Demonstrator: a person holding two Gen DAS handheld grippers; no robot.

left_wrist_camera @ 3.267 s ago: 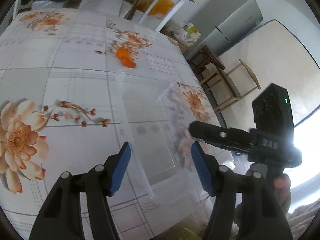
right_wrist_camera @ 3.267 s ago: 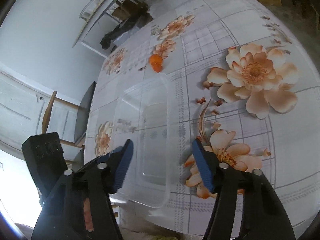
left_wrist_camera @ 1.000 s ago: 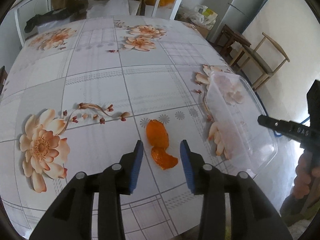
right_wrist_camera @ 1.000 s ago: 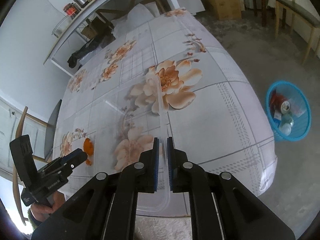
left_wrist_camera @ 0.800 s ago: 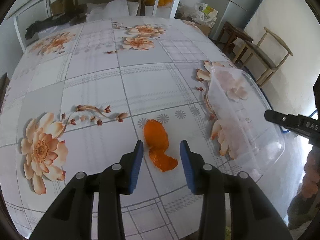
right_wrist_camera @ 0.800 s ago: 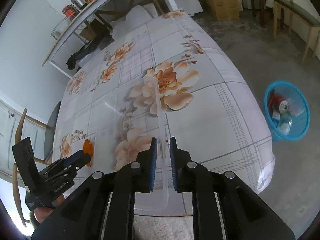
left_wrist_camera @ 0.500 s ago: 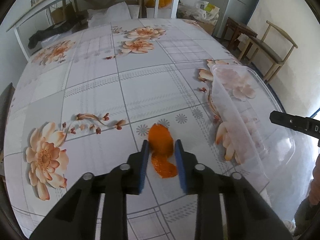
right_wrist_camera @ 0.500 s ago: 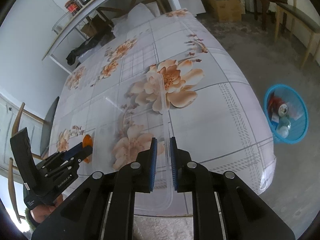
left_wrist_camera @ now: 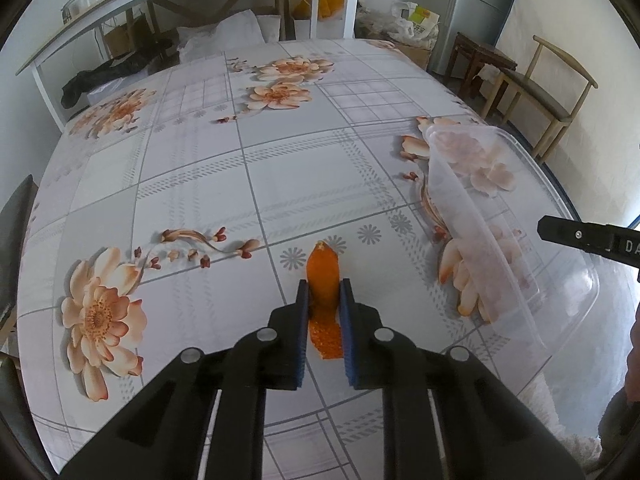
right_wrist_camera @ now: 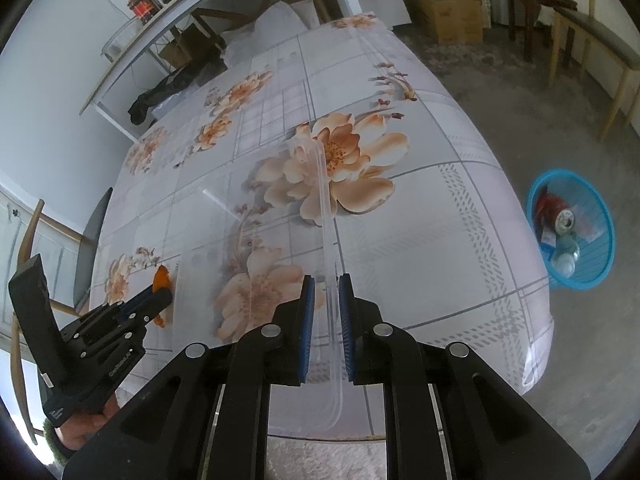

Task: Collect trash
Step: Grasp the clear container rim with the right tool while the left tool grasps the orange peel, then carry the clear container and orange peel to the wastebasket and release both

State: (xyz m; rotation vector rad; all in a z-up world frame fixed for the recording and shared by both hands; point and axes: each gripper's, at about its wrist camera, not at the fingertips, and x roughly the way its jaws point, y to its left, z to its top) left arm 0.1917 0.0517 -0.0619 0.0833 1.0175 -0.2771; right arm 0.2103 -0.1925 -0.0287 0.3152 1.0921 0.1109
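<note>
**Orange peel: pinch in progress**

Since a second ago, your left gripper (left_wrist_camera: 323, 304) has narrowed from a wide straddle, and its jaws are closing on the orange peel (left_wrist_camera: 322, 276); the blue pads now touch its sides. Your right gripper (right_wrist_camera: 324, 304) is narrow, clamped on the rim of the clear plastic container (right_wrist_camera: 326, 216), tilting it beside the peel.

- Location: the peel lies on the flowered surface (left_wrist_camera: 192, 184), near its front edge, just left of the container.
- Axis: its long axis runs away from you along the gripper's line, pointed tip farthest, ragged end between the pads.
- Handling: finish the squeeze before lifting. The peel is thin and curled, so grip its middle, not the crumbly near end.
</note>
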